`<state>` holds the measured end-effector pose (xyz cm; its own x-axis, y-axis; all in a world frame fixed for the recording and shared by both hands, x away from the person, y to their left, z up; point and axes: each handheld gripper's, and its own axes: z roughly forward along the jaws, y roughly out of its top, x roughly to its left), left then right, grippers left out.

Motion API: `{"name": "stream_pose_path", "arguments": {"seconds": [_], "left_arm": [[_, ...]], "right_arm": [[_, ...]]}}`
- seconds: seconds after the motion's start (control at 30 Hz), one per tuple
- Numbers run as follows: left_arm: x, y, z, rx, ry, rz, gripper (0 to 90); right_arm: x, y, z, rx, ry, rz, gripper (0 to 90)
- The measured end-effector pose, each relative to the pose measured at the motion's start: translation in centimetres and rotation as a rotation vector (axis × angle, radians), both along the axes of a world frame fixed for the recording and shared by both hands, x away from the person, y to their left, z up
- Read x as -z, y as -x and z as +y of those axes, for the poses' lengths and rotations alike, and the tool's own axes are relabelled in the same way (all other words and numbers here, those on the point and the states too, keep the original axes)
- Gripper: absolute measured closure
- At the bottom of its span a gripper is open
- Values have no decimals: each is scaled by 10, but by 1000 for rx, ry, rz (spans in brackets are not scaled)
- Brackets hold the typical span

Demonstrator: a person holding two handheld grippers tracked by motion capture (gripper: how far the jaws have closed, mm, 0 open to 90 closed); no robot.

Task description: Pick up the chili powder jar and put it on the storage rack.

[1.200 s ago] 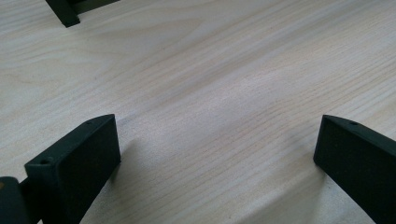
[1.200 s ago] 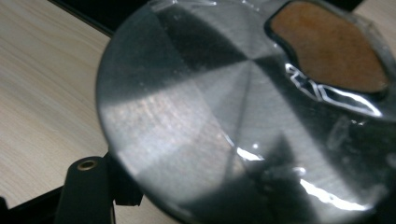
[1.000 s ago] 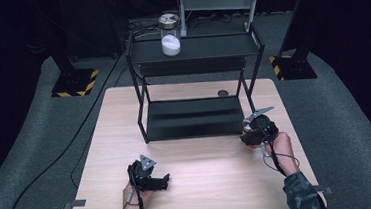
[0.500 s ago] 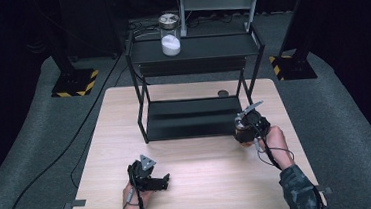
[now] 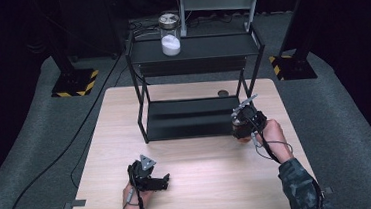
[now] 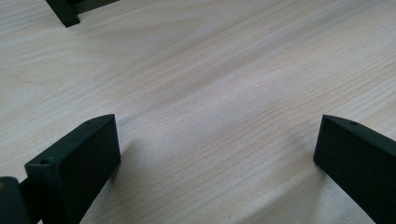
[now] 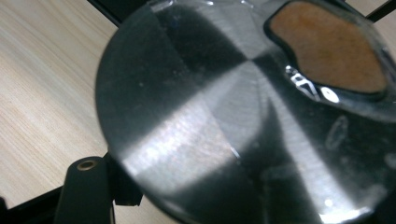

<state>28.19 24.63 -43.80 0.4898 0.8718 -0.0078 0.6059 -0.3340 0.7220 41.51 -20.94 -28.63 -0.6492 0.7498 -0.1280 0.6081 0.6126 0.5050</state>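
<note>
Jar [image 7: 243,121] | clamped in right claw [image 5: 243,125], body mostly hidden | left claw [image 6: 215,154] wide, empty

No text, label, brand or number can be read on anything here. The only markings are yellow-and-black hazard stripes on two stand bases [image 5: 74,83] on the floor.

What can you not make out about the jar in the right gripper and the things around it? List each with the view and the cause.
- Jar, high view: its shape and contents, hidden by the right gripper and too small.
- Jar lid, right gripper view: its far edge runs off the frame; the brown contents are blurred.
- Small dark disc, high view: too small to identify.
</note>
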Motion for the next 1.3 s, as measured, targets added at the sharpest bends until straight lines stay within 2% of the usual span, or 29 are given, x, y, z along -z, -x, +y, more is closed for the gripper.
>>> {"name": "stream_pose_path", "arguments": {"seconds": [0.8, 1.3], "left_arm": [[0, 0, 0, 0, 0, 0, 0], [0, 0, 0, 0, 1, 0, 0]], "right_arm": [[-32, -6, 12, -16, 30, -29, 312], [-53, -6, 16, -28, 43, -67, 312]]}}
